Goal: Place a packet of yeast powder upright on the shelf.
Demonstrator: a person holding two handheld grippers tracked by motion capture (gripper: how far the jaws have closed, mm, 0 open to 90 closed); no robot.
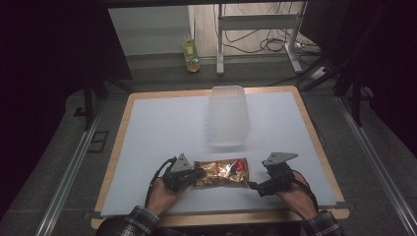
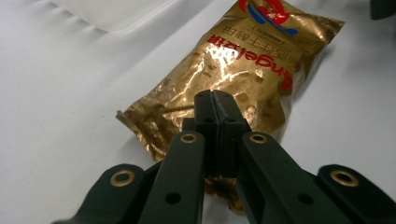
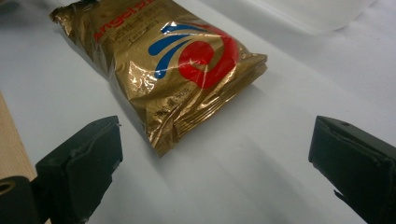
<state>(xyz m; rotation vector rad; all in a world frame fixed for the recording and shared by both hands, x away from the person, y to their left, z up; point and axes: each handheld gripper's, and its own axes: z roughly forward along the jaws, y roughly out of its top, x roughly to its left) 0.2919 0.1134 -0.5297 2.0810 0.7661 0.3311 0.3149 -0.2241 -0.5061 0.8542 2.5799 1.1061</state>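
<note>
The gold snack bag (image 1: 220, 173) lies flat low in the frame's centre on the white worktop (image 1: 157, 128), its left end pinched by the left tool (image 2: 215, 100), apparently anchoring it, while the right tool (image 3: 212, 154) waits spread before the bag's other end, the clear plastic container (image 1: 227, 115) beyond.

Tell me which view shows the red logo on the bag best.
The right gripper view: the logo lies close, whole and sharp on the bag. The left gripper view cuts it at the top edge; the high view shows a small red spot.
</note>
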